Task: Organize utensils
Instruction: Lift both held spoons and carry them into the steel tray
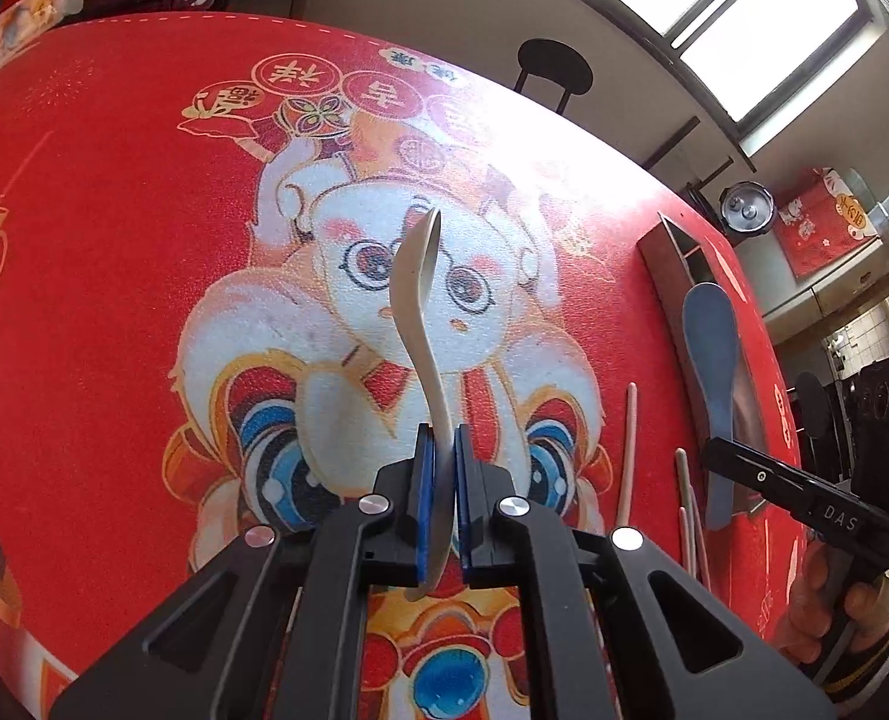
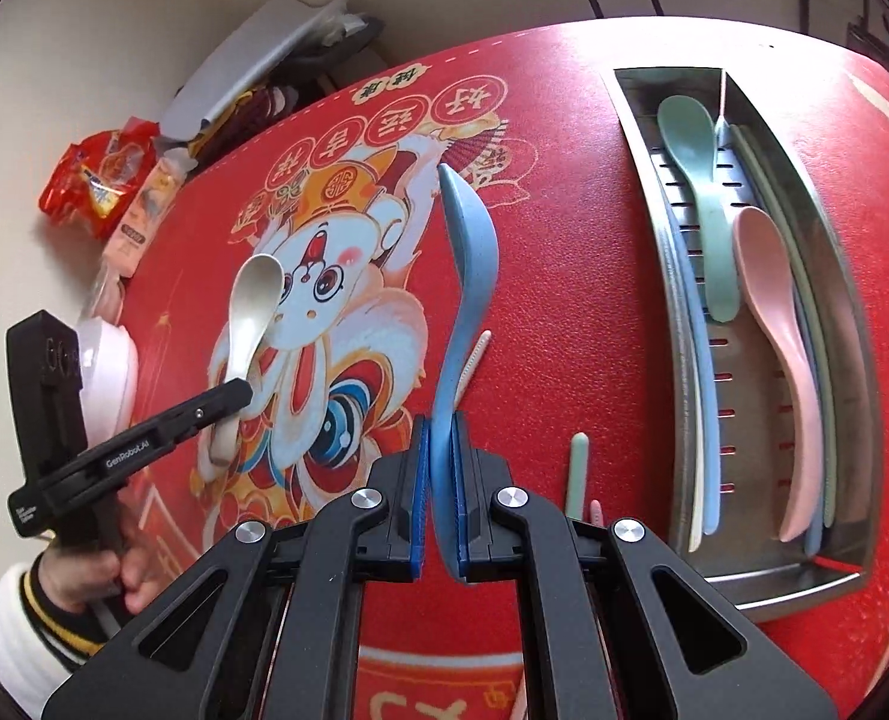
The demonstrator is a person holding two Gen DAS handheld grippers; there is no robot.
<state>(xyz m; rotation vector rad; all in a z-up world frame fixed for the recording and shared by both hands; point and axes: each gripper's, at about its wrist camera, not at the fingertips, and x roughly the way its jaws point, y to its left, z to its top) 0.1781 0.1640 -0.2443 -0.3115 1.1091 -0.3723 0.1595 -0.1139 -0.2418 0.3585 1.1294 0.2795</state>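
Note:
My left gripper [image 1: 443,450] is shut on the handle of a white spoon [image 1: 420,276], held above the red tablecloth; it also shows in the right wrist view [image 2: 252,306], held by the left gripper [image 2: 231,399]. My right gripper [image 2: 441,444] is shut on a blue spoon [image 2: 462,252], held above the cloth; the blue spoon also shows in the left wrist view [image 1: 708,348]. A steel utensil tray [image 2: 834,570] at the right holds a green spoon [image 2: 693,138], a pink spoon [image 2: 768,276] and several chopsticks.
Loose chopsticks lie on the cloth: a pink one [image 1: 627,450], a green one [image 2: 576,471] and a pale one [image 2: 474,360]. Snack packets [image 2: 102,180] and clutter sit beyond the table's far left edge. A black chair [image 1: 555,69] stands behind the table.

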